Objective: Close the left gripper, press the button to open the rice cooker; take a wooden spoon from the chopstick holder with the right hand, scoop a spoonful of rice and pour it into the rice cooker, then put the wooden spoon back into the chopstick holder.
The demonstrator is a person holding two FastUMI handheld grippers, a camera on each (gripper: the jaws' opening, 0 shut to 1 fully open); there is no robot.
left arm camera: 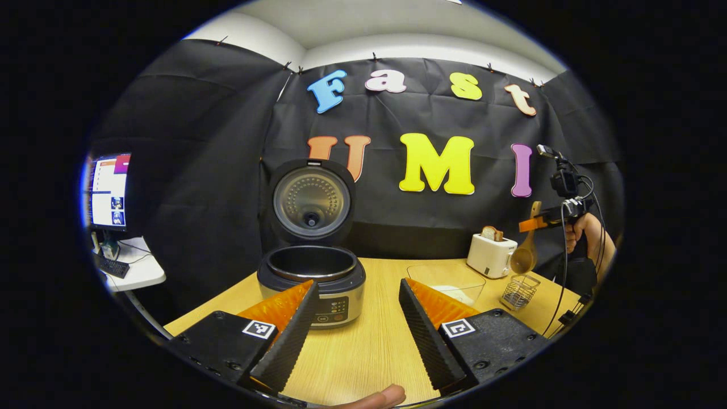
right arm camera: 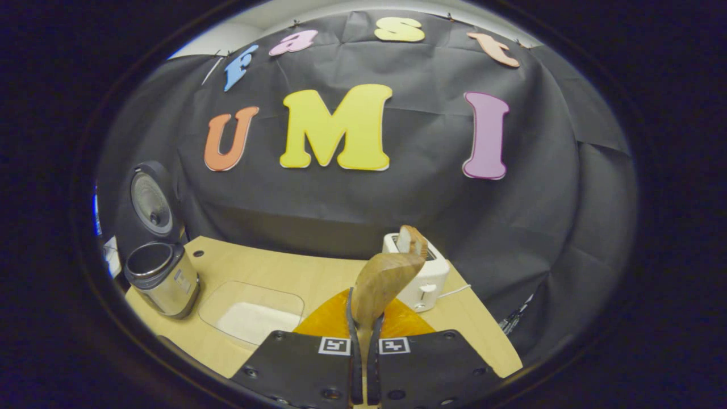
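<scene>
Right gripper (right arm camera: 363, 335): we log it clamped on the wooden spoon (right arm camera: 381, 284), bowl raised above the wire chopstick holder (left arm camera: 519, 291), a hand (left arm camera: 582, 230) gripping it from behind. Left gripper (left arm camera: 355, 309): fingers spread wide, low over the table (left arm camera: 369, 346). Rice cooker (left arm camera: 311, 281): lid up. We cannot make out the rice in the clear container (right arm camera: 253, 312). Toaster (left arm camera: 491, 254) stands near the wall.

The surface (left arm camera: 369, 346) is pale, matt wood grain. The rice cooker (left arm camera: 312, 282) has a glossy brushed-metal body and dark plastic rim, its lid lined with shiny metal. The wooden spoon (right arm camera: 379, 284) looks smooth and satin; the toaster (right arm camera: 423, 281) is glossy white plastic.
</scene>
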